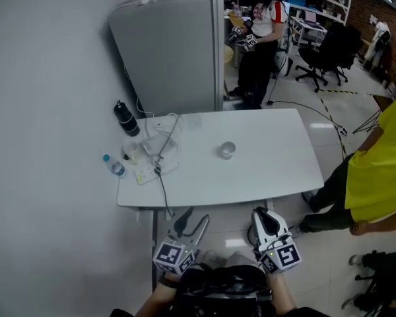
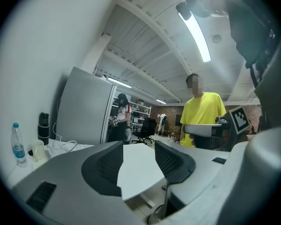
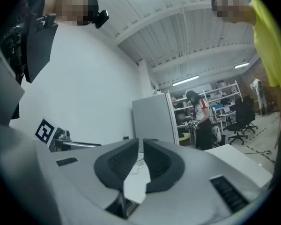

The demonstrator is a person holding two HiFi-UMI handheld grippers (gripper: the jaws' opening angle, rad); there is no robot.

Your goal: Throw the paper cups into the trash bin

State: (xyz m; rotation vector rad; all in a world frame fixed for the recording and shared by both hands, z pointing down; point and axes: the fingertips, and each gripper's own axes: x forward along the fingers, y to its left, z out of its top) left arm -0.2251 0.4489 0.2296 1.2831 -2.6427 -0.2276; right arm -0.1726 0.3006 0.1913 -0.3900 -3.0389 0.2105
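Note:
A small pale cup point(image 1: 226, 150) stands alone near the middle of the white table point(image 1: 277, 157). A second white cup point(image 1: 130, 152) stands at the table's left end among cables; it also shows as the cup point(image 2: 37, 149) in the left gripper view. Both grippers hover below the table's near edge, apart from the cups. My left gripper point(image 1: 193, 222) point(image 2: 138, 161) is open with nothing between its jaws. My right gripper point(image 1: 261, 216) point(image 3: 141, 156) is shut and holds nothing. I see no trash bin that I can be sure of.
A black flask point(image 1: 126, 119), a water bottle point(image 1: 113, 166), a power strip point(image 1: 148, 172) and cables crowd the table's left end. A grey cabinet point(image 1: 171, 51) stands behind. A person in yellow point(image 1: 376, 170) stands at the table's right; another person point(image 1: 261, 38) stands farther back by office chairs point(image 1: 323, 58).

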